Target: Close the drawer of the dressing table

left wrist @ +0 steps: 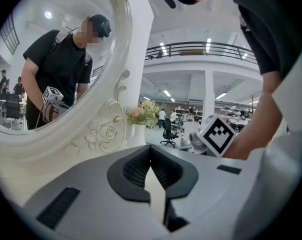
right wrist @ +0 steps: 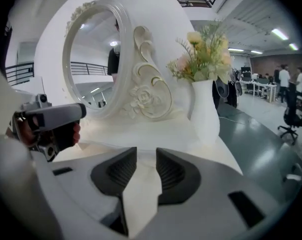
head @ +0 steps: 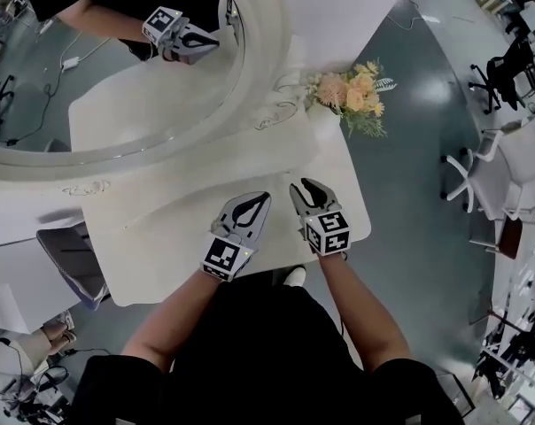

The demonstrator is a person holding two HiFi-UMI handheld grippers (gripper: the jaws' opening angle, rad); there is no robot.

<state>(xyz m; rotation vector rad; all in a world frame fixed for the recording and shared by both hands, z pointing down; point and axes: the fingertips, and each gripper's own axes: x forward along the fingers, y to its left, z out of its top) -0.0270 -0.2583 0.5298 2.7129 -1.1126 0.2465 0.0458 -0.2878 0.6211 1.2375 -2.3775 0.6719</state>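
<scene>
There is one dressing table (head: 161, 224), one round mirror (head: 117, 96) at upper left and one vase of flowers (head: 352, 94) at upper centre. Two grippers show at lower centre: left gripper (head: 260, 200), right gripper (head: 305, 186). Two chairs stand at right: black chair (head: 508, 65), white chair (head: 467, 180).

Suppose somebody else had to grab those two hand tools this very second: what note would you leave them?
Left gripper: fingers shut, empty, over the dressing table top near its front edge.
Right gripper: fingers slightly open, empty, beside the left one.
Drawer: not in view. Nothing juts past the table's front edge in the head view, so it is probably pushed in.
To do: check the front, which the top hides, and push if a gap remains.
The vase of flowers stands at the far right corner, apart from both grippers.
</scene>
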